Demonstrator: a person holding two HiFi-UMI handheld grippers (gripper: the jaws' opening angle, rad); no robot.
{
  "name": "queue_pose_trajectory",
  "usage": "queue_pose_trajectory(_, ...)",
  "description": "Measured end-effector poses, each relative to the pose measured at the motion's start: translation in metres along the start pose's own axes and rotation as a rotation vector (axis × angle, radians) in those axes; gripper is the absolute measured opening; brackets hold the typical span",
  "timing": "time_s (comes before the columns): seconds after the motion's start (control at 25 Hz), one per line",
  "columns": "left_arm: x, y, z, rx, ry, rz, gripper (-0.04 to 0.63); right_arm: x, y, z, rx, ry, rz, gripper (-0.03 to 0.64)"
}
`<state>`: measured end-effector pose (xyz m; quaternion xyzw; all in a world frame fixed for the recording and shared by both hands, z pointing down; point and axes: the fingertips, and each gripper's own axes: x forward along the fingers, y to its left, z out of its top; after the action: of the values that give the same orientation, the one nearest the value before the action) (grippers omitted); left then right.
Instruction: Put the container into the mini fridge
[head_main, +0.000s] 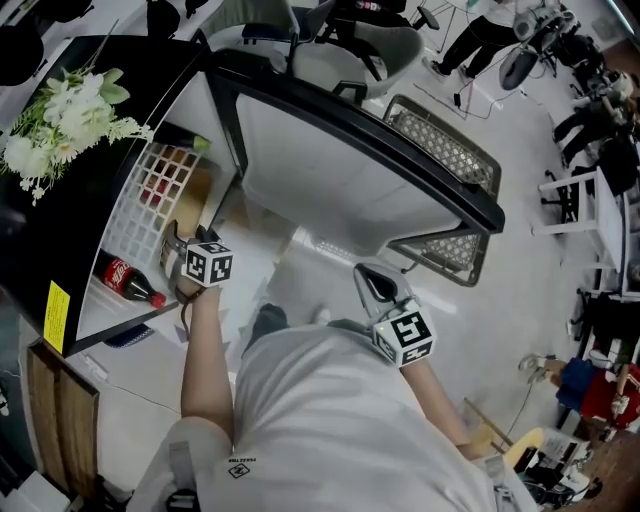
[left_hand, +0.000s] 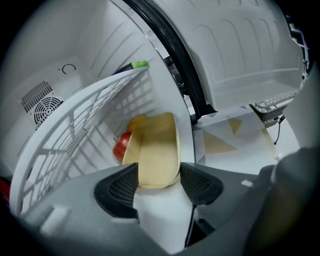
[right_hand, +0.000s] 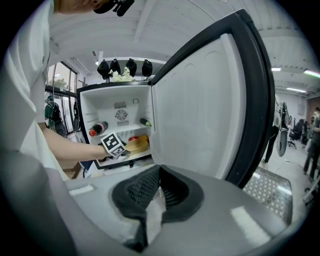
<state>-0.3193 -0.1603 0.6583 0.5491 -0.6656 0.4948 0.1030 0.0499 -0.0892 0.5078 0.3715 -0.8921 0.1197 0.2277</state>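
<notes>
The placing step looks nearly done. The left gripper (left_hand: 159, 184) reaches into the mini fridge (right_hand: 86, 107) at the left of the head view; its two jaws are clamped on the near end of the pale yellow container (left_hand: 157, 150), pads pressed to either side of it. The container lies in the lower compartment, under the white wire shelf (left_hand: 75, 135) that sweeps across the left of the left gripper view; it appears to sit on the fridge floor, though the contact beneath it is hidden. At its far left corner is a red fruit (left_hand: 121, 146), probably an apple, touching or just beside it. A cola bottle (head_main: 128, 281) lies on the wire shelf at lower left of the head view; white flowers (head_main: 60, 115) stand on top of the fridge at upper left.

The right gripper (right_hand: 157, 187) hangs outside, well apart from the fridge, near the middle of the head view; its jaws are together with nothing between them. The fridge door (head_main: 330, 170) stands wide open across the top centre.

In my judgement the next move calls for the left jaws to part and the gripper to back straight out, low enough to miss the wire shelf and without dragging the container along.
</notes>
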Motion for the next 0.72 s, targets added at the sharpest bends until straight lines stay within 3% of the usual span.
queue_pose_trajectory(0.4, -0.005, -0.011, 0.009, 0.014, -0.032, -0.023, 0.27, -0.003, -0.002, -0.002, 0.001, 0.0, 0.002, 0.003)
queue_pose_trajectory(0.6, -0.02, -0.025, 0.025, -0.001, -0.082, -0.085, 0.27, -0.005, -0.006, -0.002, 0.009, -0.012, -0.005, 0.003)
queue_pose_trajectory(0.72, -0.037, -0.038, 0.039, -0.023, -0.125, -0.137, 0.214, -0.008, -0.009, 0.0, 0.012, -0.023, -0.009, 0.003)
